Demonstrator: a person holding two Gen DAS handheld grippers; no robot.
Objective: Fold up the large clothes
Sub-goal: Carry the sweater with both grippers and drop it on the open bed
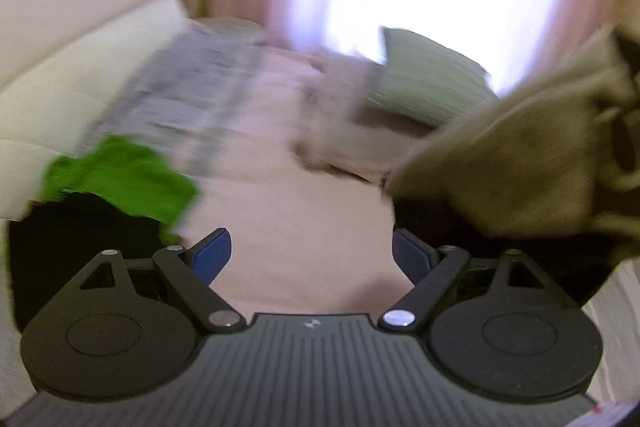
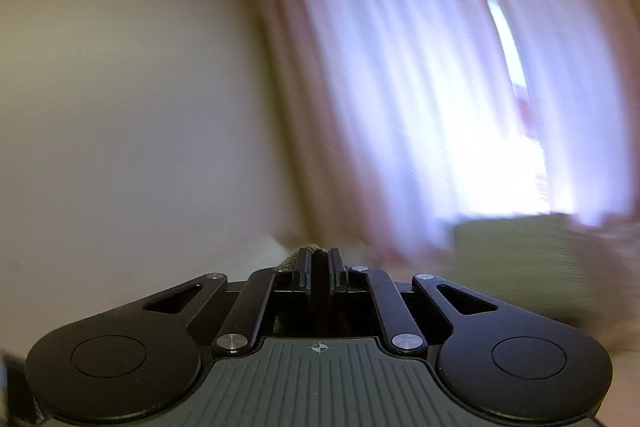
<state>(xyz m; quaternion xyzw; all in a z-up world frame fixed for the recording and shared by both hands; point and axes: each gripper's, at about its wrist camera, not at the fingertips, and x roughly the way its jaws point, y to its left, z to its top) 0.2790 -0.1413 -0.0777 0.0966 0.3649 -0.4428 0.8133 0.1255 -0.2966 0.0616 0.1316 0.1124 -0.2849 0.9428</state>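
Observation:
In the left wrist view a large khaki garment (image 1: 520, 155) hangs lifted at the right, above the pink bed sheet (image 1: 288, 219). My left gripper (image 1: 312, 253) is open over the sheet, blue pads (image 1: 212, 255) wide apart with nothing between them. In the right wrist view my right gripper (image 2: 319, 255) is shut, and a small tuft of khaki cloth (image 2: 306, 250) pokes out beside its fingertips. It points up at the wall and curtain. The picture is motion-blurred.
A green garment (image 1: 120, 175) lies on a black one (image 1: 80, 239) at the left. Farther back sit a grey patterned cloth (image 1: 188, 95), a white pillow (image 1: 80, 75) and an olive cushion (image 1: 424, 79). A bright pink curtain (image 2: 420, 87) hangs behind the bed.

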